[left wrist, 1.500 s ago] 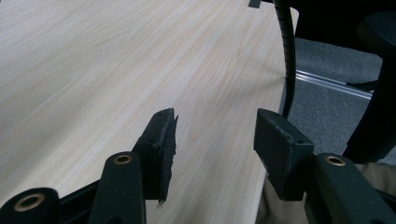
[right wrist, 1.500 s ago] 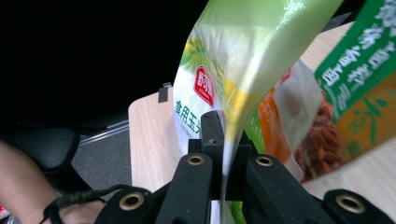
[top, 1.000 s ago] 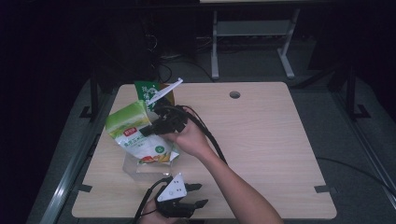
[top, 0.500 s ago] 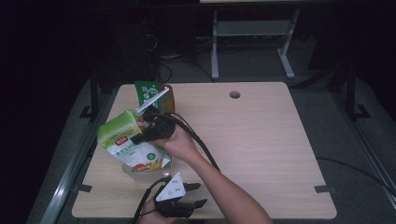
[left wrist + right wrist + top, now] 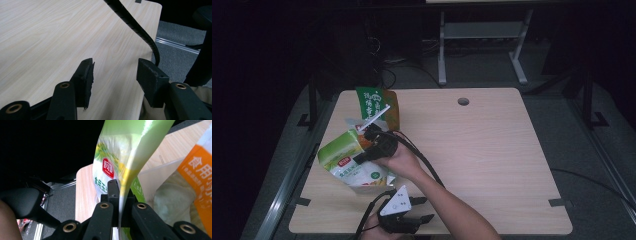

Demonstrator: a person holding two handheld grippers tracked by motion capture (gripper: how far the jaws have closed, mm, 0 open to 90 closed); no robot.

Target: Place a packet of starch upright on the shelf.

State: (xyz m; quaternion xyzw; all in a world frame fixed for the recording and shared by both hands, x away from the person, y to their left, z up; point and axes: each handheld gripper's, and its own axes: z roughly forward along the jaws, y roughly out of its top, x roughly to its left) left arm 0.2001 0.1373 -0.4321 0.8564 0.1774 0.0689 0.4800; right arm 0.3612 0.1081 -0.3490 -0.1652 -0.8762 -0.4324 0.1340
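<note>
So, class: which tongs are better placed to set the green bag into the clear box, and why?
Right. The right tongs are shut on the green bag's edge, beside the clear box. The left tongs rest open at the table's near edge, holding nothing.

A pale wooden table (image 5: pixel 492 150) stands on grey floor (image 5: pixel 602 200) in a dark room, a metal-legged bench (image 5: pixel 479 35) behind.

Light wooden table (image 5: pixel 492 150), clear bin (image 5: pixel 362 189) near left edge, orange-green packet (image 5: pixel 379 106) behind
</note>
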